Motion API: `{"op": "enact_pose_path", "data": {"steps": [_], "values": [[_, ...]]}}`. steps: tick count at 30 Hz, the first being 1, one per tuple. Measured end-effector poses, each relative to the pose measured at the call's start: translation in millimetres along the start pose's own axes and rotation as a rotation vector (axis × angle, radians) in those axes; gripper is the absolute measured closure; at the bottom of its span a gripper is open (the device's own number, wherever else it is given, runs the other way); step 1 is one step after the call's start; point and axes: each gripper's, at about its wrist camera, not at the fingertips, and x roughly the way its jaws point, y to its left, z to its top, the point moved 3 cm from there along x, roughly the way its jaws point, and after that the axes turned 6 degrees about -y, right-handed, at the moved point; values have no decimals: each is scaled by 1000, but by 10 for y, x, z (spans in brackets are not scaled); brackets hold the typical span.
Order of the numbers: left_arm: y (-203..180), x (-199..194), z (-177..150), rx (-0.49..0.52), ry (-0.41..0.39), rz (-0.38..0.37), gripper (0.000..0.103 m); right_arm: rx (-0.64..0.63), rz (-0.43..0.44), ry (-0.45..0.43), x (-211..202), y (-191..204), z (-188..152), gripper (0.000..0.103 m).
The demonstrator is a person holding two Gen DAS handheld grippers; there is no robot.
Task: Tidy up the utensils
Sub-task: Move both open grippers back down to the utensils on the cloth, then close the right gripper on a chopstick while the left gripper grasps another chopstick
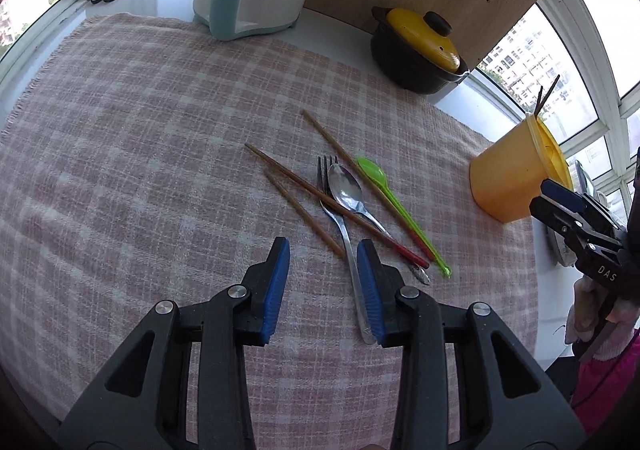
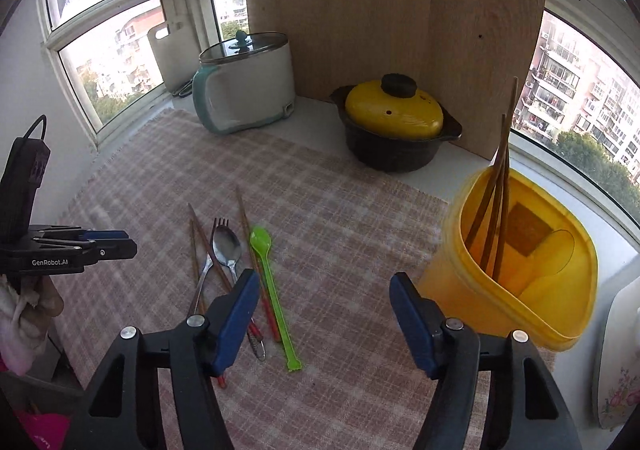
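Fork | handle beside left hand-held gripper, spread | right hand-held gripper spread

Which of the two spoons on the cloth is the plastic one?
The green spoon, lying farthest toward the yellow container. The other, the metal spoon, is shiny silver and lies beside the fork.

Left tool hangs wide open over the pink checked cloth on the tabletop. Landmark is the metal fork: its handle runs right alongside the tool's right pad. Metal spoon touches the fork's right side, green plastic spoon further right, wooden chopsticks crossing it. Yellow cup sits well right of the fork.
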Motion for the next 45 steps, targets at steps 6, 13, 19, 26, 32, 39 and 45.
{"op": "enact_pose_path", "data": {"steps": [6,13,19,26,32,39,45], "values": [[98,85,-82,-35,24,1,74,-48,50,101,307,144,-70,47],[100,230,-153,-66,65,-16,80,-93,101,230,766,288,-165,63],[-19,344,-155,-61,70,-26,87,-125,170,291,1019,440,-166,69],[43,402,-147,-95,66,-12,87,-189,221,335,1214,647,-141,74],[120,424,-126,-107,62,6,88,-197,248,370,1374,708,-141,80],[150,462,-102,-117,65,13,89,-216,240,387,1507,729,-126,86],[137,482,-85,-117,66,13,89,-220,274,404,1544,757,-99,91]]}}
